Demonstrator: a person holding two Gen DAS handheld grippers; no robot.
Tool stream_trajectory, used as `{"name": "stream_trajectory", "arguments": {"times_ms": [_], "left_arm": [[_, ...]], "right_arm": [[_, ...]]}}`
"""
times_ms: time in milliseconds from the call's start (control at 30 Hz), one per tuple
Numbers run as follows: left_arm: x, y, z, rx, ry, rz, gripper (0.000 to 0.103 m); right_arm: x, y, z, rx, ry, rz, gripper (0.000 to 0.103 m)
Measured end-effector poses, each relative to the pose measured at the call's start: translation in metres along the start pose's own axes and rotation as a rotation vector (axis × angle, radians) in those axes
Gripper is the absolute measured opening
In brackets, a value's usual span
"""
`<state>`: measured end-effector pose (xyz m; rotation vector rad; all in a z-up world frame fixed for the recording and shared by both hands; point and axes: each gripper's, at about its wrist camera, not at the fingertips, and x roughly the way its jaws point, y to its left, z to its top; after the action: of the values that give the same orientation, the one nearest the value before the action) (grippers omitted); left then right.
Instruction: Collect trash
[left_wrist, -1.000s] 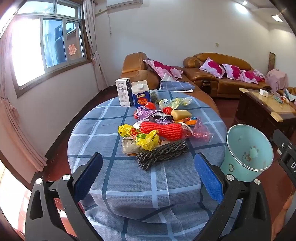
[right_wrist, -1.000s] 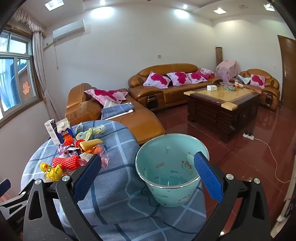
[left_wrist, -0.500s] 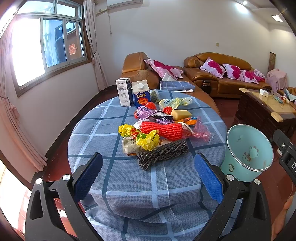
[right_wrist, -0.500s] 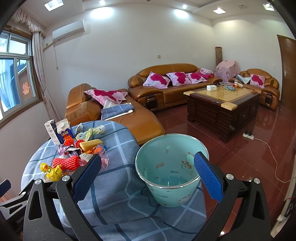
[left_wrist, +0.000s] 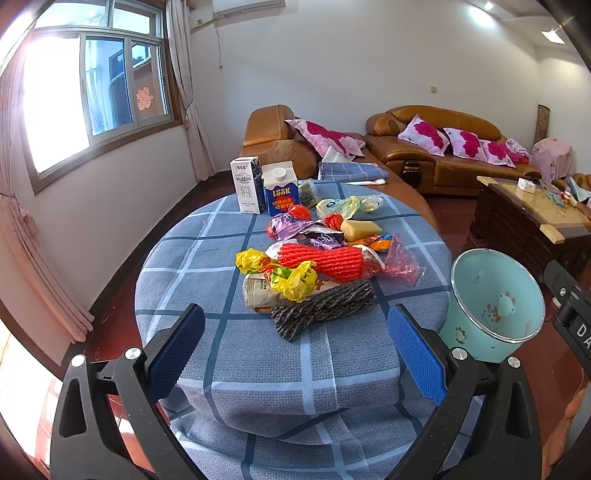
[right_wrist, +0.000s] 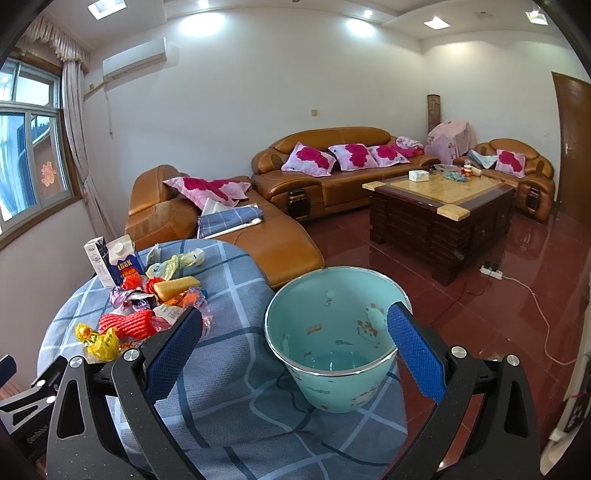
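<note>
A round counter (left_wrist: 258, 354) draped in blue-grey checked cloth fills the middle of the left wrist view. The trash lies in a heap at centre frame: a dark grey twisted rope bundle (left_wrist: 321, 308), a red foam net sleeve (left_wrist: 325, 260), crumpled yellow wrappers (left_wrist: 295, 280) and a blue milk carton (left_wrist: 280, 190) standing toward the top. A pale turquoise plastic bin (right_wrist: 334, 347) rests on the cloth at lower centre of the right wrist view. The left gripper (left_wrist: 295, 352) and the right gripper (right_wrist: 295, 354) each have blue-padded fingers spread wide, grasping nothing.
</note>
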<state>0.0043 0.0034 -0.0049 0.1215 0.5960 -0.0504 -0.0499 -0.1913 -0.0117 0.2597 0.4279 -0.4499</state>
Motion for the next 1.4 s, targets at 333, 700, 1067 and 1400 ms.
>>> {"name": "stream_trajectory", "arguments": {"times_ms": [333,700,1067,1400], "left_arm": [[-0.0009,0.0004,0.0015,-0.002,0.001,0.002,0.097],[-0.0009,0.0003,0.0011,-0.001,0.0,0.001,0.097],[-0.0008,0.001,0.0009,-0.004,0.002,0.0,0.097],[-0.0006,0.0015,0.0005,-0.004,0.002,0.0,0.097]], "right_arm": [[0.0031,0.0047,0.0006,-0.022,0.015,-0.037,0.098],[0.0059,0.002,0.0002,-0.015,0.026,-0.031,0.098],[0.0061,0.0016,0.0,-0.013,0.029,-0.032,0.098],[0.0061,0.0019,-0.001,-0.012,0.032,-0.029,0.098]]}}
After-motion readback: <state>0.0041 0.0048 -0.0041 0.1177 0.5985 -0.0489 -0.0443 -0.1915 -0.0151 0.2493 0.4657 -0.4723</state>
